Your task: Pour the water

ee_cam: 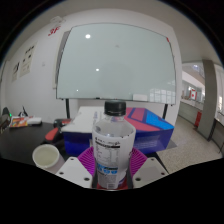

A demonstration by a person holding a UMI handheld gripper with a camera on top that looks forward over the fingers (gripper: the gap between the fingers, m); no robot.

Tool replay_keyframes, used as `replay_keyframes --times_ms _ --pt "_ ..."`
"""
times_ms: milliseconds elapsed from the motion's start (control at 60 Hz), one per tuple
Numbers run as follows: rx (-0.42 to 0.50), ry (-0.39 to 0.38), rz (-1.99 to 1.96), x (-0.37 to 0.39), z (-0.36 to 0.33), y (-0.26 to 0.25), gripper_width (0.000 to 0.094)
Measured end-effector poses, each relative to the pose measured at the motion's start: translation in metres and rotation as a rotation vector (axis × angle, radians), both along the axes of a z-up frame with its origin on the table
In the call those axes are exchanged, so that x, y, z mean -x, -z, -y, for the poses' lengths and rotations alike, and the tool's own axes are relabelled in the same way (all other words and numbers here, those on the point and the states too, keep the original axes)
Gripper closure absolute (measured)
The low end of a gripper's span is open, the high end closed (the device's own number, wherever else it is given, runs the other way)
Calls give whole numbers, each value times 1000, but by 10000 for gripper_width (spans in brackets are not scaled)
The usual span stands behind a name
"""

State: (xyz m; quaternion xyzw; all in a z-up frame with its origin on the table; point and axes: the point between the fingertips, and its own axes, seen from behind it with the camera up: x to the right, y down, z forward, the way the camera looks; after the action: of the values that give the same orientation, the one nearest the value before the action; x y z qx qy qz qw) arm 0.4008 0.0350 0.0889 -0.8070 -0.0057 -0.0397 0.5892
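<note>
A clear plastic water bottle (pixel 113 140) with a black cap and a white and blue label stands upright between my fingers. My gripper (pixel 112 172) is shut on the bottle, with the magenta pads (pixel 88 160) pressed against its sides. The bottle looks lifted above the dark table (pixel 30 148). A small pale cup (pixel 46 156) sits on the table to the left of the bottle, just ahead of my left finger.
A blue and red box (pixel 150 125) lies behind the bottle on the right. Small items (pixel 22 122) lie at the table's far left. A large whiteboard (pixel 115 62) stands behind the table. Windows and a corridor show at far right.
</note>
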Motion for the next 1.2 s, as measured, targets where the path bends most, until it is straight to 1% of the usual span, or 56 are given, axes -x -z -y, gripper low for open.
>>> replay_keyframes --times_ms 67,100,167,217,233,283,333,350,400,417,433,450,517,667,817,1000,1117,1200 --pt "30 4 27 -5 2 22 547" --pt "-5 2 16 -4 0 17 545" --pt "-4 12 -18 -8 3 20 539" --pt "-14 15 -30 -9 3 19 495" --pt "-15 15 -29 -8 -4 21 467" --pt "-10 9 -21 -8 4 20 409" --pt "15 14 0 -8 5 24 353" --pt "34 19 6 -10 7 27 268" --pt "82 21 8 -10 13 34 69" --pt "91 19 4 -8 14 35 68" --pt "97 22 0 -9 16 35 108" --pt "102 28 -3 -9 18 34 116" --pt "113 54 -14 -11 30 29 83" --pt "127 99 -17 -11 69 3 93" --pt "118 125 -7 8 136 -36 94" --pt "114 151 -14 46 239 -86 93" --pt "109 131 -10 72 298 -105 93" --pt "123 126 -7 85 335 -109 97"
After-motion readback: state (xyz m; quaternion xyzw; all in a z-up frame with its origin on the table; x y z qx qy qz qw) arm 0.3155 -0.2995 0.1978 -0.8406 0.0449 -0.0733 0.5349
